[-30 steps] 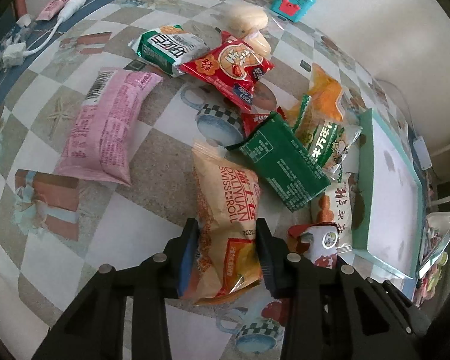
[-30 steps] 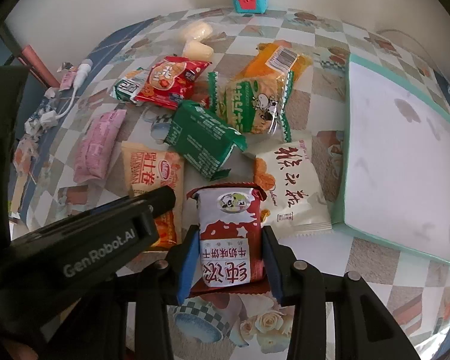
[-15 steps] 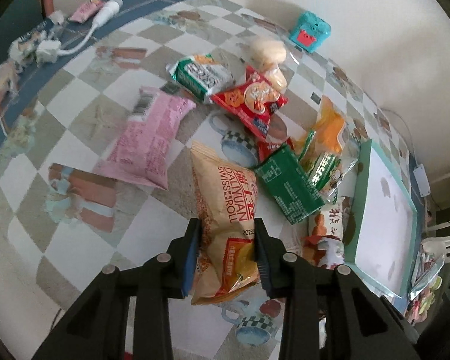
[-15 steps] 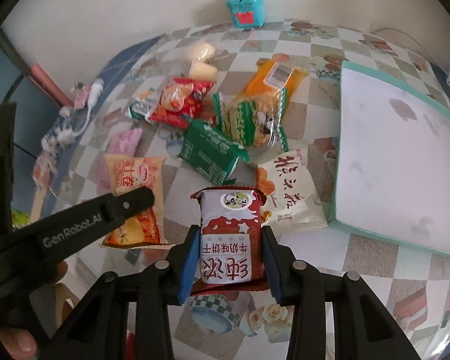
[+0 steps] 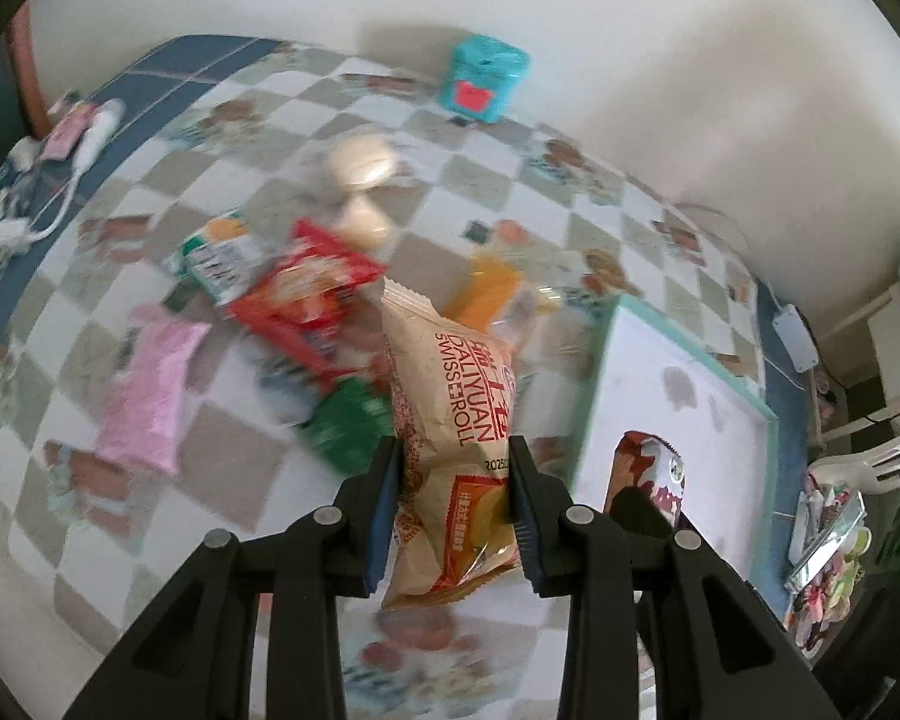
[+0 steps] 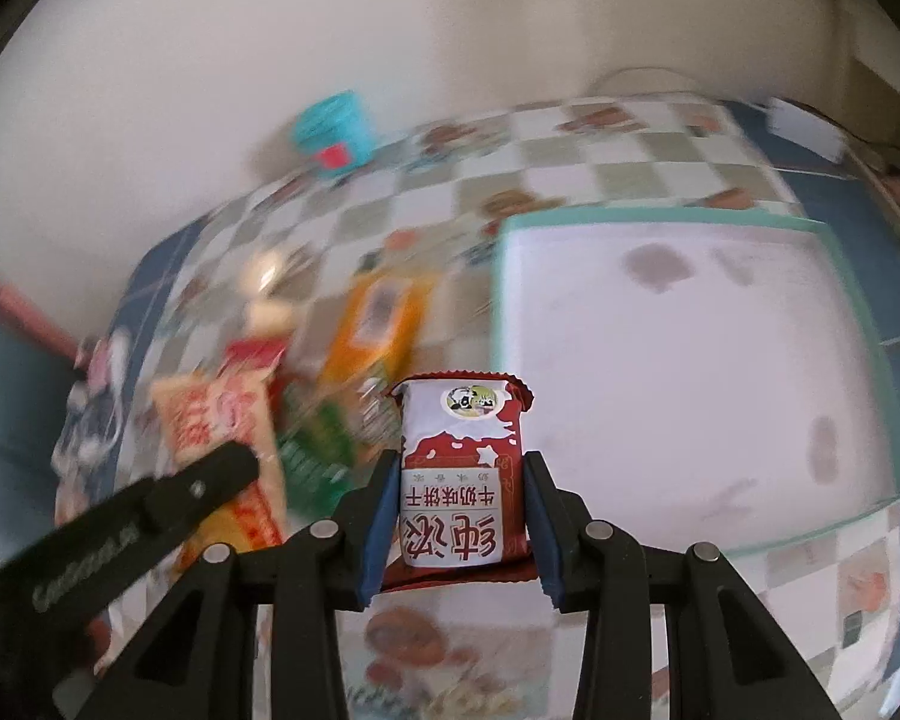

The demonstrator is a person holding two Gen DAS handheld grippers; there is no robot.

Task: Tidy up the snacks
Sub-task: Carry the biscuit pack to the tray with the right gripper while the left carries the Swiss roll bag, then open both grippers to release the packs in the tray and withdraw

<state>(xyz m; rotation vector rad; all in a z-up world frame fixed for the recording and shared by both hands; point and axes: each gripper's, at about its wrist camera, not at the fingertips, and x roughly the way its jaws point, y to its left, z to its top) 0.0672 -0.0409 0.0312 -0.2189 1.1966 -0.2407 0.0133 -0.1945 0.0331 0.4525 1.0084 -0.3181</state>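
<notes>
**Inspector:** Start at the left. What does the left gripper [image 5: 455, 510] carry?

**Assistant:** Its jaws are clenched on the tan Swiss roll packet [image 5: 450, 438], gripped at the lower half so the bag stands upright, clear of the checked tablecloth [image 5: 252, 438]. The loose snacks below are blurred: a pink packet [image 5: 147, 390], a red packet [image 5: 306, 294], a green packet [image 5: 348, 438].

**Inspector:** And the right?

**Assistant:** The right gripper [image 6: 455, 516] grasps the red-and-white biscuit packet [image 6: 459, 474] across its width, label facing the camera, also lifted.

**Inspector:** Destination?

**Assistant:** Likely the teal-rimmed tray [image 6: 834, 258], nothing in it, just right of the pile. The biscuit packet hangs near its left edge. In my judgement both packets are held high to pass over the rim.
</notes>
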